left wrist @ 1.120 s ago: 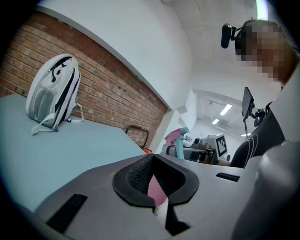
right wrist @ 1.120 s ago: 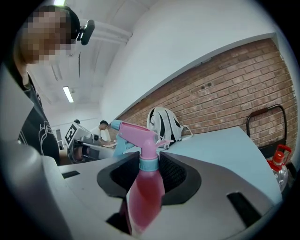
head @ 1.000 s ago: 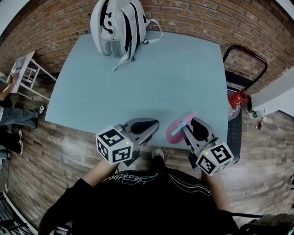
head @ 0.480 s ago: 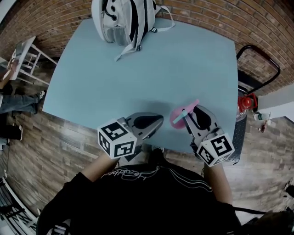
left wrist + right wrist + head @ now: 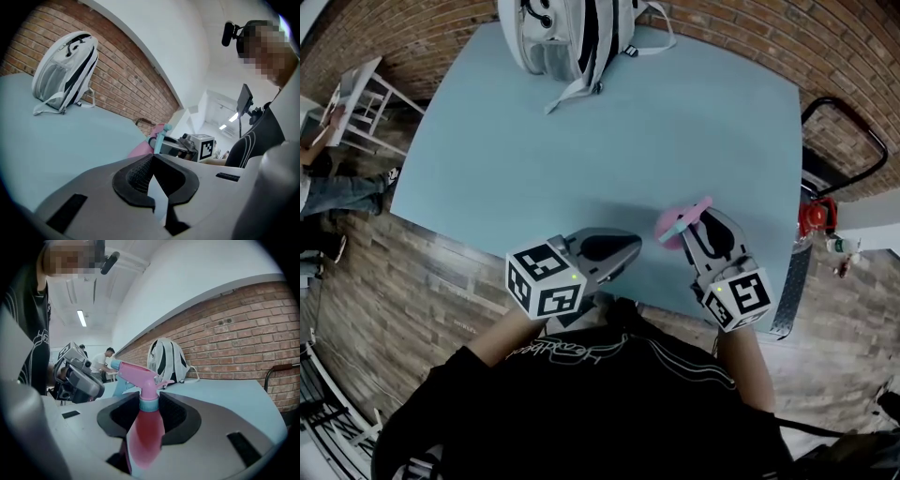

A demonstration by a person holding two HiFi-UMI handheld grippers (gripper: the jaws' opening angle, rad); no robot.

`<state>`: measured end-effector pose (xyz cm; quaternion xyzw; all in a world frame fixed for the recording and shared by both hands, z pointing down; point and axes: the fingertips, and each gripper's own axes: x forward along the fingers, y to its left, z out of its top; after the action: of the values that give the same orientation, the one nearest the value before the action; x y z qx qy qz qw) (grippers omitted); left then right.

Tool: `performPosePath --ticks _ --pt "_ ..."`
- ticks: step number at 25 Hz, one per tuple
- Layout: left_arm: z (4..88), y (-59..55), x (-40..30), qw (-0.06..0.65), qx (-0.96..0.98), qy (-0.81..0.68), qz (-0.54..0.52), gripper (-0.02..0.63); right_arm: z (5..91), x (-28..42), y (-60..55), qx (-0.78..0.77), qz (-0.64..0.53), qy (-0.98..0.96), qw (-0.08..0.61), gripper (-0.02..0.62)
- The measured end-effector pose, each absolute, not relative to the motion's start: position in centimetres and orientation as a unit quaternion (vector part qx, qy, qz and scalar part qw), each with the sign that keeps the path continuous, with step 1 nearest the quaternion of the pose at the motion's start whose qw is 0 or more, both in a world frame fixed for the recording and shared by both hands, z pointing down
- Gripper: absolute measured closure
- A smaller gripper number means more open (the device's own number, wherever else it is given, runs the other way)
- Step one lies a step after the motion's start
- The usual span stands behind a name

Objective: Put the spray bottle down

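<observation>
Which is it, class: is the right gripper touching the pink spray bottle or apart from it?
Touching. The right gripper view shows the jaws of the right gripper clamped against both sides of the spray bottle at its neck, with no gap.

The right gripper (image 5: 149, 401) hides the base of the pink translucent plastic spray bottle (image 5: 143, 437). The white-and-black fabric backpack (image 5: 567, 37), at the far edge of the blue table (image 5: 675, 141), is cut off on top.
</observation>
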<state>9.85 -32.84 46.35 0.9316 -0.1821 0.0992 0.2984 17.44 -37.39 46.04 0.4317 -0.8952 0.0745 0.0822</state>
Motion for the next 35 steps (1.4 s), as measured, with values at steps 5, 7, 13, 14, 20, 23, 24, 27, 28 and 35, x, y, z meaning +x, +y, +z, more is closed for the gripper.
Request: performPosePath --ticks 5,7,13,14,20,23,24,27,28,35 --pt "46.9 -32.6 9.9 0.306 0.929 -0.179 0.103 0.598 46.8 17.3 -37.3 0.431 0.066 -0.896 0.083 0.462" --pt "47.1 -32.5 10.0 0.309 0.928 -0.178 0.103 0.6 47.0 17.3 -37.1 0.434 0.063 -0.895 0.079 0.463" --pt "47.4 -32.5 10.5 0.318 0.927 -0.171 0.099 0.598 47.2 17.2 -36.8 0.437 0.042 -0.896 0.074 0.463" --pt "47.5 -32.5 10.5 0.319 0.927 -0.171 0.099 0.598 47.2 17.3 -36.8 0.438 0.04 -0.895 0.074 0.463" --pt "47.5 -32.1 9.9 0.325 0.924 -0.177 0.095 0.598 47.5 17.3 -36.3 0.452 0.035 -0.887 0.084 0.462" --pt "47.4 -31.8 9.2 0.328 0.923 -0.18 0.093 0.598 47.4 17.3 -36.3 0.457 0.036 -0.885 0.081 0.462" --pt "47.3 -31.7 9.0 0.327 0.923 -0.181 0.091 0.598 47.4 17.3 -36.3 0.46 0.037 -0.883 0.083 0.462" --pt "46.8 -31.1 8.4 0.323 0.924 -0.186 0.088 0.6 47.4 17.6 -35.9 0.473 0.038 -0.875 0.092 0.46" --pt "46.7 -30.8 8.2 0.322 0.924 -0.188 0.088 0.598 47.4 17.7 -35.6 0.477 0.038 -0.873 0.094 0.459" --pt "44.7 -28.5 7.0 0.3 0.931 -0.191 0.083 0.598 45.3 18.2 -32.4 0.499 0.048 -0.862 0.079 0.456"
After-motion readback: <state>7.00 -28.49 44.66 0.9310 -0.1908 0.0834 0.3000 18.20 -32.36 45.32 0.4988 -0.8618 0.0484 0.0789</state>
